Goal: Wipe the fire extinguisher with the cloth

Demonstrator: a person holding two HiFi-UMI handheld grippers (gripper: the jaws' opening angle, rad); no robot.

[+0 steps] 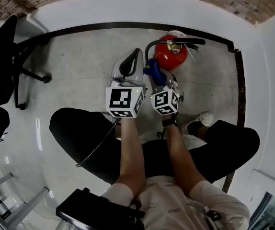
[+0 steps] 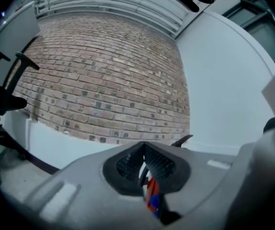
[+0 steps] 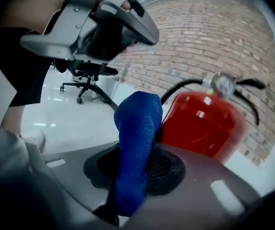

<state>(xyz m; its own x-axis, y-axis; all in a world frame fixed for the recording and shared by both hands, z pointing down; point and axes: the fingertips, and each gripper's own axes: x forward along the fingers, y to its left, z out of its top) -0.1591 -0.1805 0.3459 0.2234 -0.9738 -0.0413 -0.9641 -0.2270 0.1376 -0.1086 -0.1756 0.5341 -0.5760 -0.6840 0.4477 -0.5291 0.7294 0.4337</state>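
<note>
A red fire extinguisher (image 1: pixel 171 54) with a black handle and hose stands on the floor near the white wall. My right gripper (image 1: pixel 159 80) is shut on a blue cloth (image 1: pixel 154 71), which is held up just in front of the extinguisher's left side. In the right gripper view the cloth (image 3: pixel 136 128) rises from the shut jaws of my right gripper (image 3: pixel 137 164), with the extinguisher (image 3: pixel 202 126) close behind; whether they touch I cannot tell. My left gripper (image 1: pixel 133 57) hovers left of the extinguisher. Its jaws are shut and hold nothing (image 2: pixel 143 160).
A black office chair (image 1: pixel 3 56) stands at the far left. A brick wall (image 2: pixel 104 80) and a white wall close the corner. The person's black-trousered legs (image 1: pixel 80 133) and a white shoe (image 1: pixel 202 120) flank the grippers. A black bag (image 1: pixel 94 212) lies near the bottom.
</note>
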